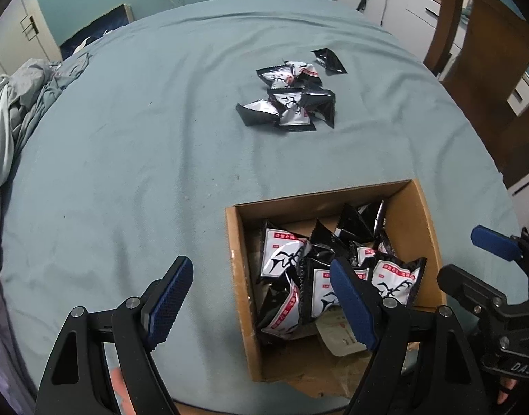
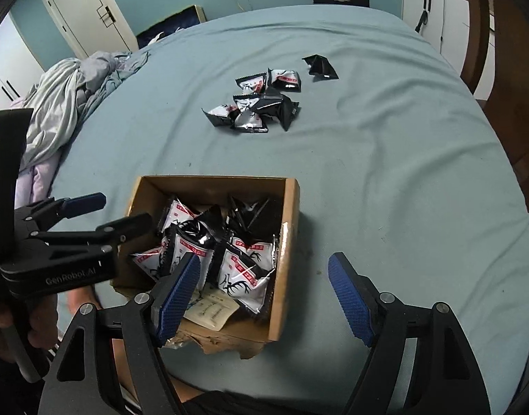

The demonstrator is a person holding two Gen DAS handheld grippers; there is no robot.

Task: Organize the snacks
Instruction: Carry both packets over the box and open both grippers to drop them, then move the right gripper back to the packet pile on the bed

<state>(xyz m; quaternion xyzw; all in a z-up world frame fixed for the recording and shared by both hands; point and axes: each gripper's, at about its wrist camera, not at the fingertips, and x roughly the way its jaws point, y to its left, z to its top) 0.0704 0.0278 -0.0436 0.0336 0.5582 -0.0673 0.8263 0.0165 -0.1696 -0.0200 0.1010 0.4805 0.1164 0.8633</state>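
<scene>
Blue-green cloth (image 1: 126,159) covered the round table, creased and a little stained, with teal walls and white cupboards behind. Nearest the cameras, the left gripper (image 1: 264,304) pointed steeply down at the box's left edge, its blue pads spread wide with nothing between them: one pad over bare cloth, the other over the box's inside. The right gripper (image 2: 264,297) tilted down over the box's right wall, its fingers also spread apart and empty, one pad above the packets, the other above the cloth. A hand (image 2: 8,318) gripped the left tool's handle at the frame's edge.

The box (image 2: 288,242), open-topped brown cardboard with a torn near flap, sat on the table's near side. Inside lay a loose heap of packets (image 2: 243,269), glossy black and white with red labels and an antler design, atop a pale paper sachet. Further off, near the centre, a pile (image 1: 288,100) of the same packets rested on the cloth, with one all-black packet (image 1: 328,61) just beyond it. Bedding (image 2: 67,103) was bunched at the far left edge.
</scene>
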